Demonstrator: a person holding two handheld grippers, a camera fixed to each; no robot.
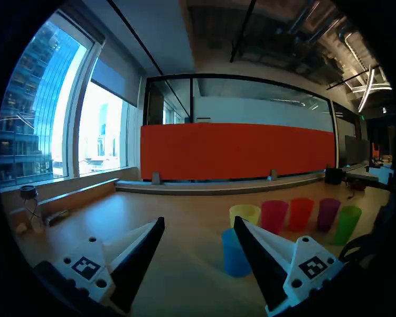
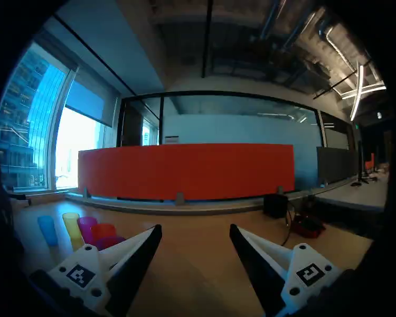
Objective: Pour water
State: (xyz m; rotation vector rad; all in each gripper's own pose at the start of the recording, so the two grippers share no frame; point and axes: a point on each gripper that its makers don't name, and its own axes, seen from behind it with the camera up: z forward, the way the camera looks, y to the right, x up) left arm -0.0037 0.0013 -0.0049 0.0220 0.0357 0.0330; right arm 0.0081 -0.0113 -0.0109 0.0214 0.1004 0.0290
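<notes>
Left claw (image 1: 198, 221): fingers spread wide, nothing between them.
Right claw (image 2: 195, 228): equally wide open, empty.
Blue cup (image 1: 234, 256): nearest thing, upright on the desk (image 1: 145, 203) at 4 o'clock of the left claw, partly behind its finger.
Row of coloured cups (image 1: 300, 213): beyond the blue cup, at 3 o'clock.
From the right claw: the cups stand at 9 o'clock, well apart.
Handling: probably thin, light plastic that is easily tipped or squashed; take hold mid-wall, gently.
Contents: cannot tell.
</notes>
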